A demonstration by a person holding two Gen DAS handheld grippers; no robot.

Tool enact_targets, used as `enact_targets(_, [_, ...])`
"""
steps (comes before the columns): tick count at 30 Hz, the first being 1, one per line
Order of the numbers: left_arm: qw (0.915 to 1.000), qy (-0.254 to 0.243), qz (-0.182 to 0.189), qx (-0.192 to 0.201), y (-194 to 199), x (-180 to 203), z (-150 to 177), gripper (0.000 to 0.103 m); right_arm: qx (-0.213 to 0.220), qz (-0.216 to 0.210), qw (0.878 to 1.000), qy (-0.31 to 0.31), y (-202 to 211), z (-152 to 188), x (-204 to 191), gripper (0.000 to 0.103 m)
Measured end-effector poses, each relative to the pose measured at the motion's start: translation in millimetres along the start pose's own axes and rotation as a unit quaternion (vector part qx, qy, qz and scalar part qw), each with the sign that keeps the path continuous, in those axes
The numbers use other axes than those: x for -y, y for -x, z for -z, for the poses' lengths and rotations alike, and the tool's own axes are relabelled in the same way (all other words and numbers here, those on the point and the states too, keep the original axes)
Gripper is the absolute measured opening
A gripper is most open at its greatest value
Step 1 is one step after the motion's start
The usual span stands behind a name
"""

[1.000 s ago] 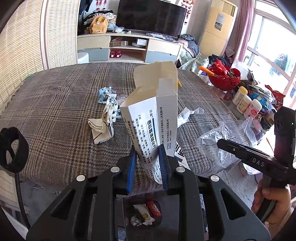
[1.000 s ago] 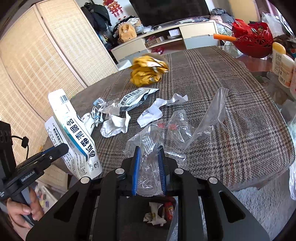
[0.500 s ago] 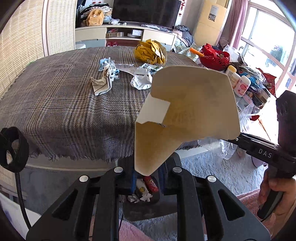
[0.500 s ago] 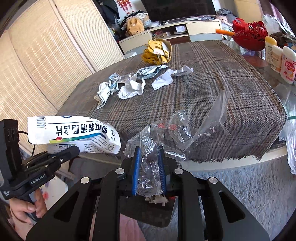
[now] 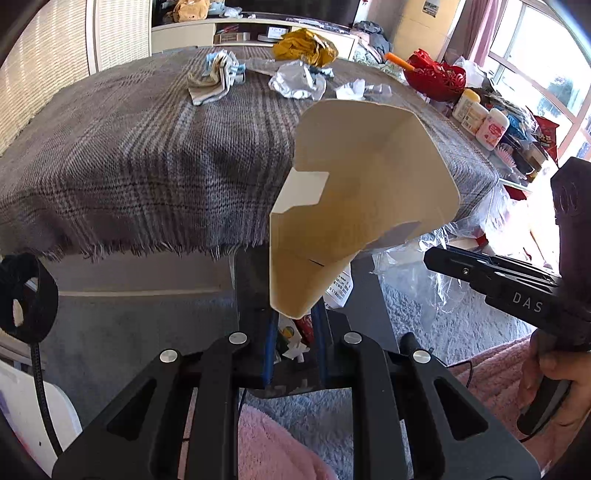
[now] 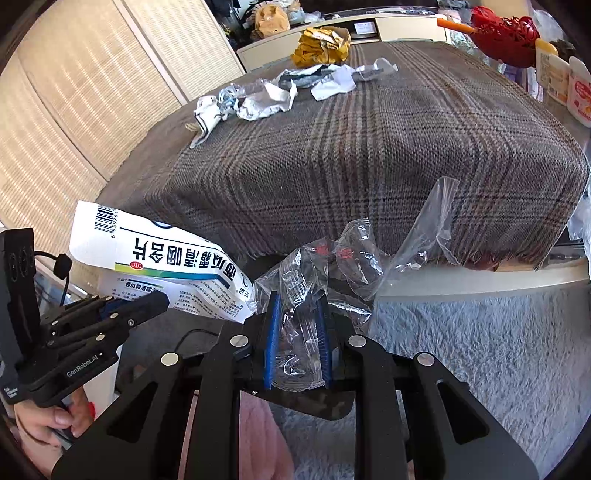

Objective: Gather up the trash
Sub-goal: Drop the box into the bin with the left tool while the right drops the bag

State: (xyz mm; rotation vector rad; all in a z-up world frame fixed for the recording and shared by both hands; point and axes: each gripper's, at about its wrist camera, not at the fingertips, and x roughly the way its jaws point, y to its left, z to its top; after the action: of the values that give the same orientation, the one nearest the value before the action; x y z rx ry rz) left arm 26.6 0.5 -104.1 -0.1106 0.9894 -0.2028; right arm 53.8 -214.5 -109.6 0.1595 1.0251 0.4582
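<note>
My left gripper (image 5: 293,325) is shut on a flattened white medicine carton (image 5: 354,206), held off the table's near edge above a dark bin (image 5: 295,362) with scraps inside. The carton's printed side shows in the right wrist view (image 6: 162,266). My right gripper (image 6: 297,332) is shut on a crumpled clear plastic bag (image 6: 332,266), also held past the table edge over the bin (image 6: 306,398). More trash lies on the plaid tablecloth (image 5: 147,147): crumpled paper (image 5: 214,79), foil wrappers (image 5: 297,79) and a yellow bag (image 5: 304,46).
A red basket (image 5: 436,75) and several bottles (image 5: 480,118) stand at the table's right side. A pink fluffy thing (image 5: 280,443) lies below the grippers on a grey rug (image 6: 480,350). A TV cabinet (image 5: 240,29) stands behind the table.
Both grippers have pulled back off the table with their loads and lowered toward the bin. The carton has tipped over so its inner side faces the left camera.
</note>
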Motion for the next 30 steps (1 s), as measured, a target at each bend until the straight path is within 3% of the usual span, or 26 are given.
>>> enact_targets(6, [0.9985, 0.024, 0.008, -0.049, -35, -11, 17, 0.016, -0.025, 0.013, 1.000, -0.003, -21, 13, 1, 0.020])
enact_targets(13, [0.9966, 0.020, 0.001, -0.079, -61, -10, 25, 0.017, -0.042, 0.010, 0.999, -0.018, -37, 18, 9, 0.021])
enact_targets(18, [0.9955, 0.019, 0.002, -0.093, -70, -11, 28, 0.017, -0.049, -0.007, 0.998, -0.029, -44, 16, 7, 0.027])
enact_targets(21, [0.9951, 0.021, 0.001, -0.096, -72, -11, 27, 0.019, -0.053, 0.000, 0.998, -0.026, -47, 16, 4, 0.033])
enact_targets(25, [0.9955, 0.019, -0.006, -0.092, -72, -12, 25, 0.036, -0.044, 0.009, 0.998, -0.034, -45, 15, 4, 0.063])
enact_targets(28, [0.9962, 0.016, -0.015, -0.085, -65, -17, 22, 0.050, -0.039, 0.008, 0.998, -0.043, -43, 14, 8, 0.065])
enact_targets(30, [0.9965, 0.015, -0.018, -0.080, -60, -18, 19, 0.058, -0.035, 0.010, 0.998, -0.051, -42, 14, 12, 0.076])
